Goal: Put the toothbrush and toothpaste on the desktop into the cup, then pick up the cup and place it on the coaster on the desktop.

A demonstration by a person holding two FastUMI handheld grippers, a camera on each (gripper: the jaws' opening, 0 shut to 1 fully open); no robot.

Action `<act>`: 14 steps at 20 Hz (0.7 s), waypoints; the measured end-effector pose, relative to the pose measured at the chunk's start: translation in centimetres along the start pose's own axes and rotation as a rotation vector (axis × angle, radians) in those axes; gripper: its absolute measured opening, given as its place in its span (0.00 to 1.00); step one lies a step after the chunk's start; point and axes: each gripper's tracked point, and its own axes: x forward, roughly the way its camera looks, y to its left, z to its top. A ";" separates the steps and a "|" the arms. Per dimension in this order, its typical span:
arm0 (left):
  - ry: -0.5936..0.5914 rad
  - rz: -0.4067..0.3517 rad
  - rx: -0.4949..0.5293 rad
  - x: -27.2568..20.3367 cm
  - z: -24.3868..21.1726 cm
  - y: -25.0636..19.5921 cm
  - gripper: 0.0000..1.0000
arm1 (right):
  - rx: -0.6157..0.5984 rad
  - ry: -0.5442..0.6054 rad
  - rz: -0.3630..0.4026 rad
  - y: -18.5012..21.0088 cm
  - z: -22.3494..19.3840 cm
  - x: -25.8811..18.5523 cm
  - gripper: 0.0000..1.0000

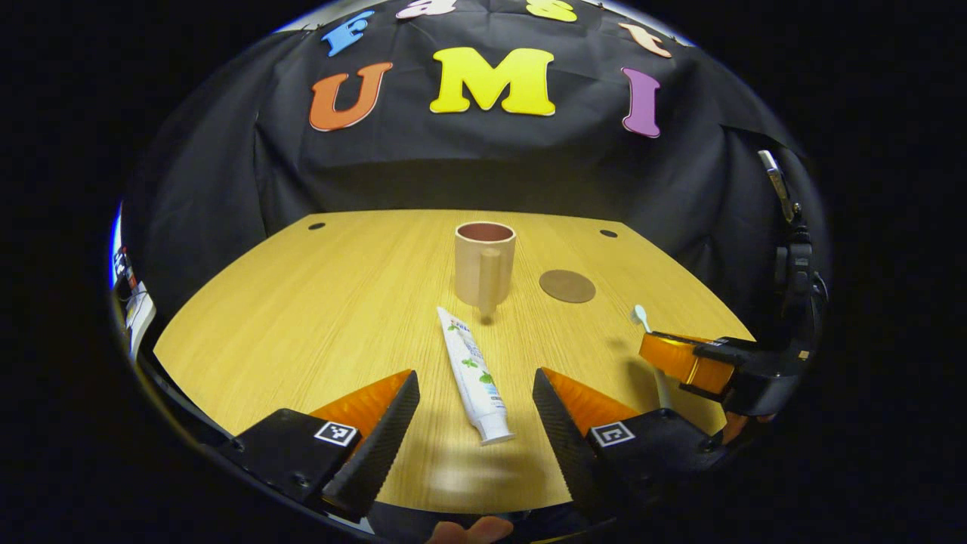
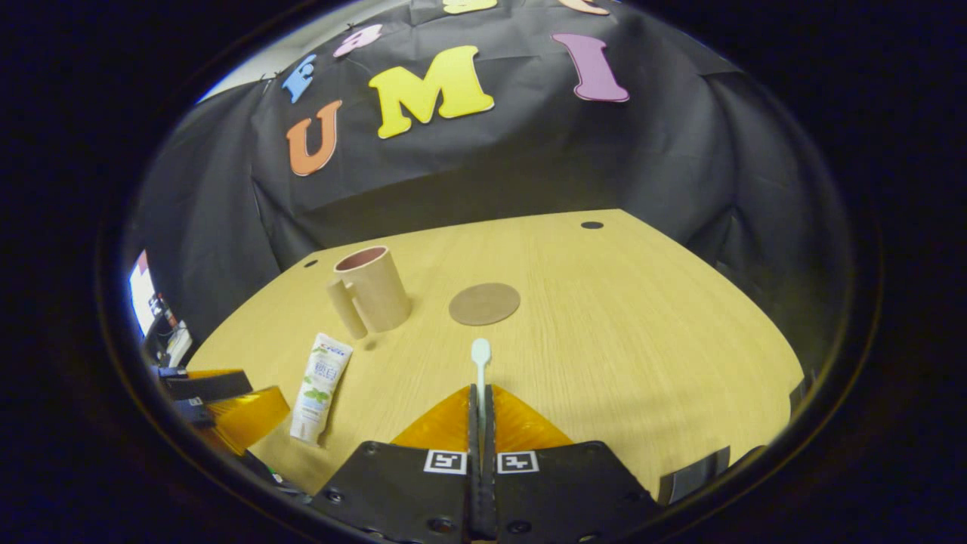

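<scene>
- Right gripper is clenching the toothbrush, head sticking out forward above the worktop.
- Left gripper is hanging released, fingers either side of the toothpaste lying flat.
- Cup is standing upright beside the coaster, apart.

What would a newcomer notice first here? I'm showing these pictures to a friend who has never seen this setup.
Probably the toothbrush, clamped upright between the fingers of the right hand-held gripper, its head pointing toward the round coaster. Next, the toothpaste lying flat on the wooden table between the open fingers of the left hand-held gripper. Behind it stands the cup, left of the coaster.
</scene>
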 end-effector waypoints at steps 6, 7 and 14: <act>0.180 0.045 -0.096 3.4 -1.8 1.1 0.96 | -0.005 -0.025 0.016 -0.4 0.5 -0.8 0.00; 0.200 0.054 -0.103 3.9 -1.7 1.3 0.96 | -0.005 -0.025 0.022 -0.3 0.5 -0.8 0.00; 0.246 0.131 -0.045 5.9 -0.7 2.8 0.80 | 0.013 -0.025 0.036 -0.7 0.7 -0.6 0.00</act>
